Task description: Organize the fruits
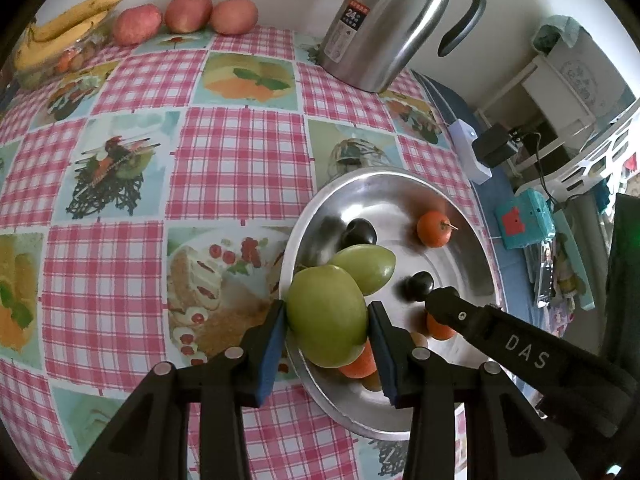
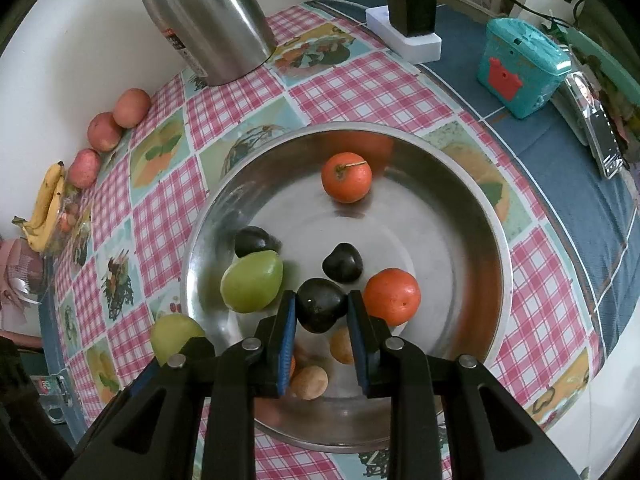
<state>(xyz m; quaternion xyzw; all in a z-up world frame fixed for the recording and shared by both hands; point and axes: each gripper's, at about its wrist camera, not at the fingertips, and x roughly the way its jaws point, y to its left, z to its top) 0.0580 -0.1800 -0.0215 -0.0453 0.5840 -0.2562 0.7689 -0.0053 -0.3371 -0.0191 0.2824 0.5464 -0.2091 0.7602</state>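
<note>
Both wrist views look closely down into the shared steel bowl [image 1: 384,184] [image 2: 472,184].

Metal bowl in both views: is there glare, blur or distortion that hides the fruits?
Left wrist view: metal bowl gives soft reflections, a smeared blur beside the dark plum; fisheye bends the tablecloth. Right wrist view: fruits sharp, orange fruit mirrored faintly on the rim.

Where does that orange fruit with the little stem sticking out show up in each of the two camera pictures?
Left wrist view: the stemmed orange fruit lies at the far right side of the steel bowl, right of centre in the picture.
Right wrist view: the same fruit lies at the far side of the bowl, just above the picture's centre.
Shared landmark: the steel kettle standing beyond the bowl by the wall.
</note>
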